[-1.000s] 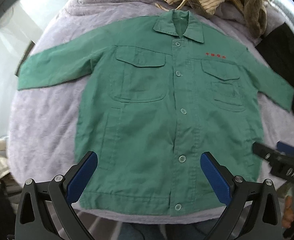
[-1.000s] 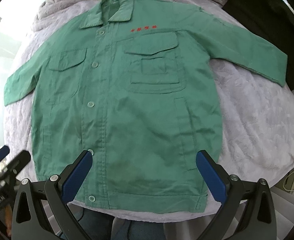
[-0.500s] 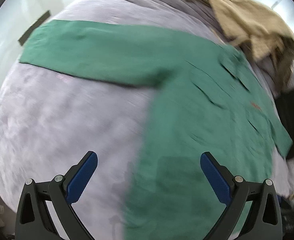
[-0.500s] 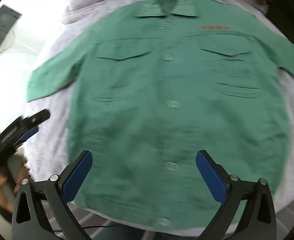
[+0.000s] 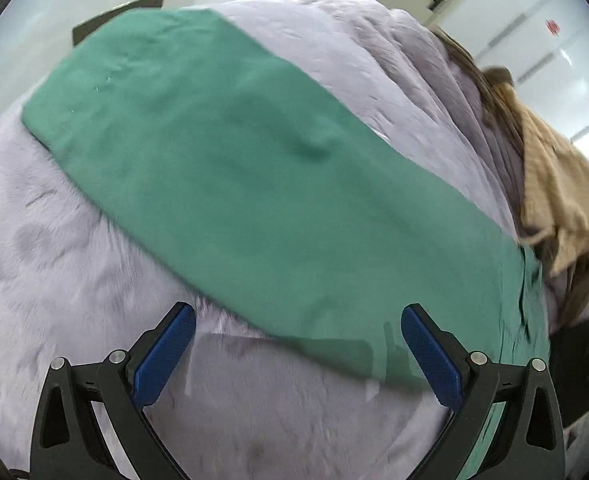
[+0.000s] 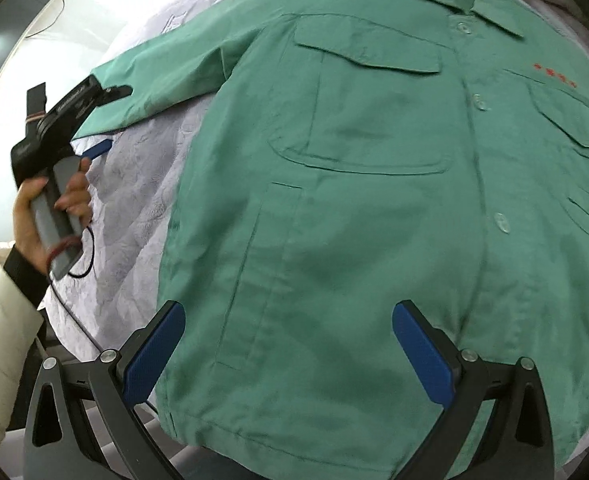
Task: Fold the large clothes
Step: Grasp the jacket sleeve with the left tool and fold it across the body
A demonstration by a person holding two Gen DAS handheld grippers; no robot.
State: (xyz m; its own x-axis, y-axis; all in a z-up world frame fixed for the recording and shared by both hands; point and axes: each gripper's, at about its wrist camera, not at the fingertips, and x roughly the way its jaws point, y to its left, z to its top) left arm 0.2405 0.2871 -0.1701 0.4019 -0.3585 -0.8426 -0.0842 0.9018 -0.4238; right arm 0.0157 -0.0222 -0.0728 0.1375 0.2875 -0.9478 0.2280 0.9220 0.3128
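Observation:
A green button-up jacket [image 6: 374, 200] lies flat, front up, on a lilac blanket [image 6: 142, 184]. In the left wrist view its left sleeve [image 5: 254, 184] stretches across the blanket [image 5: 74, 280], close in front of my left gripper [image 5: 298, 344], which is open and empty just short of the sleeve's lower edge. My right gripper [image 6: 290, 344] is open and empty above the jacket's lower left body near the hem. The right wrist view also shows the left gripper [image 6: 98, 120] by the sleeve cuff.
A tan and brown heap of clothes [image 5: 554, 200] lies at the far right of the blanket, with a black garment [image 5: 578, 360] below it. The blanket's edge [image 6: 94, 332] drops off at the lower left. A monitor [image 6: 14, 12] stands at the upper left.
My left gripper has swung left and closed in on the left sleeve. My right gripper has shifted left and lower over the jacket's body. Both stay open.

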